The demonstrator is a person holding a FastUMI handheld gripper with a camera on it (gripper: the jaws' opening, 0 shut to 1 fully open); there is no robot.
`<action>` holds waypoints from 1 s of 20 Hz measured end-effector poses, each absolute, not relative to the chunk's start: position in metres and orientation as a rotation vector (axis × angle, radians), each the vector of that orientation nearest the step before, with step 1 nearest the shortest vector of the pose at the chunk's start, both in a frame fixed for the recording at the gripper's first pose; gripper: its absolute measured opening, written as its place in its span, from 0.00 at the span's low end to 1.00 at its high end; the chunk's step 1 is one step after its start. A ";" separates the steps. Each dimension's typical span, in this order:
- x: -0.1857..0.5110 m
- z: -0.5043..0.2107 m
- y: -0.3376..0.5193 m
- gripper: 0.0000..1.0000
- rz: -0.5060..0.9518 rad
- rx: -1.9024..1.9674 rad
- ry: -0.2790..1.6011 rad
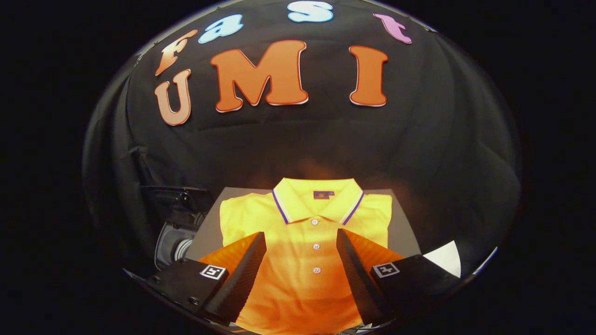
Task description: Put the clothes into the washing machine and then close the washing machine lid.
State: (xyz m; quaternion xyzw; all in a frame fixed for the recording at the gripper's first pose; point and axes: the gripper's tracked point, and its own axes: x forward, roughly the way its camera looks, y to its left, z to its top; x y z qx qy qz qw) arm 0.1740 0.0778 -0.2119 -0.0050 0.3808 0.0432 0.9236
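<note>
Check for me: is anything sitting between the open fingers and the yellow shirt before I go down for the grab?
Nothing visible is in the way. The gripper is open, its fingers apart over the yellow polo shirt, which lies flat on the grey board. The washing machine sits off to the left, beside the board.

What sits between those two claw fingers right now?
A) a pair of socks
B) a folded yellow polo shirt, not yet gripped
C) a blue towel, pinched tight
B: the yellow polo shirt lies flat under the open gripper, whose fingers stand apart on either side of its button row.
</note>
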 end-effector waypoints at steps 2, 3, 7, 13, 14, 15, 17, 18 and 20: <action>0.176 -0.231 0.066 0.99 0.057 -0.032 0.814; 0.173 -0.242 0.063 0.99 0.051 -0.034 0.828; 0.174 -0.247 0.065 0.99 0.094 0.036 0.781; 0.170 -0.249 0.069 0.93 0.127 -0.008 0.860; 0.169 -0.250 0.072 0.89 0.139 -0.007 0.882; 0.171 -0.248 0.071 0.84 0.150 -0.016 0.891; 0.167 -0.248 0.075 0.74 0.191 -0.004 0.946; 0.165 -0.250 0.075 0.59 0.196 0.025 0.982; 0.167 -0.250 0.069 0.44 0.177 0.075 1.034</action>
